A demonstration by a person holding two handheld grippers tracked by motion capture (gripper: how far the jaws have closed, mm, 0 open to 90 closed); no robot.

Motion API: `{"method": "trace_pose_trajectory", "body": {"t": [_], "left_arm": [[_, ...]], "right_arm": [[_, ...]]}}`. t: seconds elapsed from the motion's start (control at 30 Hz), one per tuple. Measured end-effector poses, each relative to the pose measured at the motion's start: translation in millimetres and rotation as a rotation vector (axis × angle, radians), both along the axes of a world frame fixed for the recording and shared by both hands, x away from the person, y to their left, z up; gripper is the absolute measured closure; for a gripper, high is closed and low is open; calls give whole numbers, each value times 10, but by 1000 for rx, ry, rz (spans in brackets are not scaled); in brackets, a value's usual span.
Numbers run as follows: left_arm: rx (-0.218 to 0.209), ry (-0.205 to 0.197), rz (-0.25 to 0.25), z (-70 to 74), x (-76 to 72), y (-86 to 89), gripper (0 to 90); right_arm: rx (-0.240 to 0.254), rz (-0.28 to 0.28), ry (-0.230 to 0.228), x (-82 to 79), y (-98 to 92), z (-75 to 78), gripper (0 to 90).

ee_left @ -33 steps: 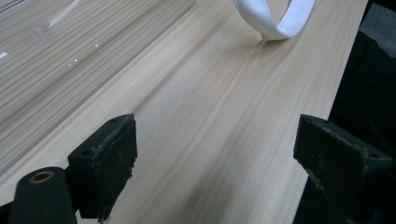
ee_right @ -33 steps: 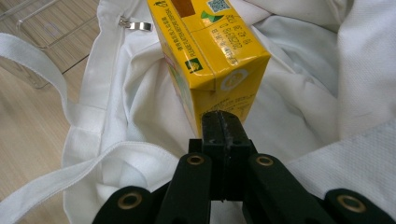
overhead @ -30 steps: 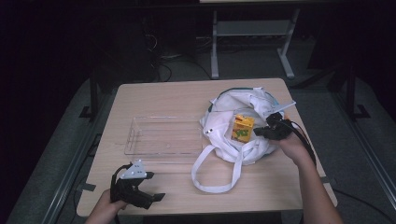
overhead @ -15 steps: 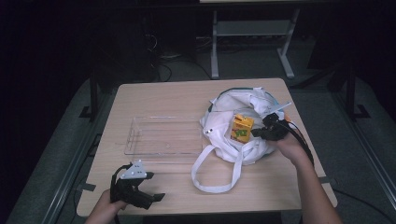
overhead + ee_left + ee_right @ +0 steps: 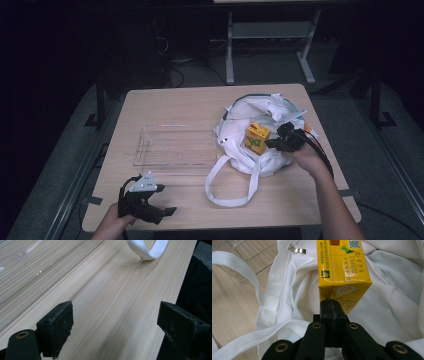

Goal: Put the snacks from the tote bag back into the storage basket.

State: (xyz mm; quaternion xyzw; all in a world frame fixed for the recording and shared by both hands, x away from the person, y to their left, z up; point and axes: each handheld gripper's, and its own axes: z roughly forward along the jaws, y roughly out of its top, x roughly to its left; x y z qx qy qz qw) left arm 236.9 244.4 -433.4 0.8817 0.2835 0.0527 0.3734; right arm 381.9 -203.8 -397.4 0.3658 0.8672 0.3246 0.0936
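Observation:
A yellow drink carton (image 5: 257, 138) (image 5: 343, 267) stands over the mouth of a white cloth bag (image 5: 260, 107) (image 5: 387, 307) on the right of the table. My right gripper (image 5: 272, 143) (image 5: 332, 305) comes at it from the right. Its jaws are pressed together at the carton's bottom edge and seem to pinch the seam there. My left gripper (image 5: 167, 212) (image 5: 120, 312) rests low at the table's front left. Its jaws stand wide apart over bare wood, with nothing between them.
A clear plastic tray (image 5: 172, 145) (image 5: 25, 265) lies left of the bag, mid-table. The bag's white strap (image 5: 230, 185) (image 5: 147, 248) loops toward the front edge. The wooden table (image 5: 190, 105) has dark floor and a metal stand behind it.
The carton has come slightly left and stands more upright over the bag's mouth, with my right gripper following it. My left gripper has stayed where it was.

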Motion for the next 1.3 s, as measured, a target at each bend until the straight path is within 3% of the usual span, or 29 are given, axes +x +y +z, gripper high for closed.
{"method": "trace_pose_trajectory", "body": {"t": [0.5, 0.7, 0.8, 0.83, 0.87, 0.97, 1.07, 1.1, 1.3], "left_arm": [[-3, -1, 2, 4, -4, 4, 132], [-6, -1, 3, 5, -4, 10, 132], [-3, -2, 1, 7, -4, 11, 132], [-3, -3, -1, 8, -6, 11, 132], [-3, -3, -1, 8, -6, 11, 132], [-2, 0, 2, 5, -5, 10, 132], [-2, 2, 5, -1, 0, 14, 132], [2, 3, 3, 2, 2, 20, 132], [-4, 6, 17, -3, 13, 22, 132]], "right_arm": [[1, 20, -1, -24, 67, 11, 896], [9, 10, 12, -43, -3, 40, 833], [15, 3, 25, -56, -47, 76, 763], [11, -5, 41, -63, -66, 105, 677], [11, -5, 41, -63, -66, 105, 677], [-14, -14, 58, -79, -64, 158, 576], [-20, -12, 64, -76, -63, 185, 533], [-32, -26, 71, -73, -52, 211, 470], [-49, -54, 96, -21, -26, 276, 389]]}}
